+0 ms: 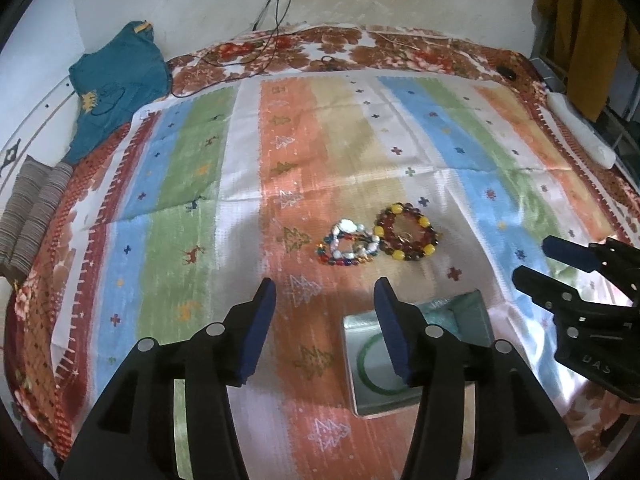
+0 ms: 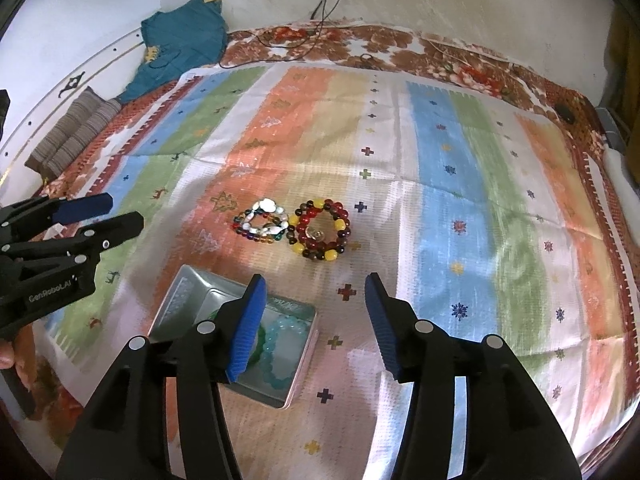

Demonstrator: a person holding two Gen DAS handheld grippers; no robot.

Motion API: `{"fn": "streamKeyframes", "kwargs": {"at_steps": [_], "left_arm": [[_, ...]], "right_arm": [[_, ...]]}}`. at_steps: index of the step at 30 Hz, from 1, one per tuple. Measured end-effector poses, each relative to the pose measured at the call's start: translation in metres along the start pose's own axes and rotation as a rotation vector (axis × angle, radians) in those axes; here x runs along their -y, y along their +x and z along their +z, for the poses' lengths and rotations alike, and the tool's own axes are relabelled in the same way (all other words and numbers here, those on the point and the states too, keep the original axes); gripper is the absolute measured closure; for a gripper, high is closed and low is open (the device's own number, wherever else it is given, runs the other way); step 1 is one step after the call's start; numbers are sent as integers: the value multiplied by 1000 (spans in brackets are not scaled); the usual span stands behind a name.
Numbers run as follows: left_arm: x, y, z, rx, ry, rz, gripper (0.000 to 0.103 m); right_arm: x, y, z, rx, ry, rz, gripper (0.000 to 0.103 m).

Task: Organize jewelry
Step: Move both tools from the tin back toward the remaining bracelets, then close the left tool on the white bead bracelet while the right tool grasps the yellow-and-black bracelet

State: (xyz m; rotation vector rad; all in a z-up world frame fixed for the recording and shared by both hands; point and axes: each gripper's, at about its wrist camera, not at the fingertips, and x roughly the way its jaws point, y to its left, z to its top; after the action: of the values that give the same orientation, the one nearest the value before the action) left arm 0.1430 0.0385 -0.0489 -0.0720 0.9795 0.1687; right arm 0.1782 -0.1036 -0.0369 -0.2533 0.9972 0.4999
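Observation:
Two piles of bead bracelets lie on the striped cloth: a white and multicolour pile [image 1: 350, 245] [image 2: 262, 222] and a red and yellow pile [image 1: 408, 234] [image 2: 322, 230]. A silver tin [image 1: 362, 396] [image 2: 176, 304] sits nearer me, holding a green bangle [image 1: 370, 364] and a pale turquoise bead bracelet [image 2: 286, 352]. My left gripper [image 1: 324, 328] is open and empty, above the tin's left side. My right gripper [image 2: 314, 322] is open and empty, above the tin's right edge. Each gripper shows in the other's view, the right [image 1: 540, 264] and the left [image 2: 120, 212].
The striped cloth [image 1: 240, 184] covers a floral bedspread [image 1: 340, 46]. A teal garment [image 1: 116, 84] and a folded striped cloth [image 1: 32, 216] lie at the far left. Cables [image 1: 272, 32] hang down the wall. A white pillow [image 1: 580, 132] lies at the right edge.

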Motion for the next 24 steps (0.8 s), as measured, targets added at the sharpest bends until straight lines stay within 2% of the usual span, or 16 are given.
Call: {"fn": "streamKeyframes", "kwargs": {"at_steps": [13,24], "left_arm": [[-8,24,13,-22,-8,22,43],[-2,51,24,-55,-3,2,41]], "right_arm": [[7,17,13,-17,-23,-45,46],[14,31,22,-40,4,-24,44]]}}
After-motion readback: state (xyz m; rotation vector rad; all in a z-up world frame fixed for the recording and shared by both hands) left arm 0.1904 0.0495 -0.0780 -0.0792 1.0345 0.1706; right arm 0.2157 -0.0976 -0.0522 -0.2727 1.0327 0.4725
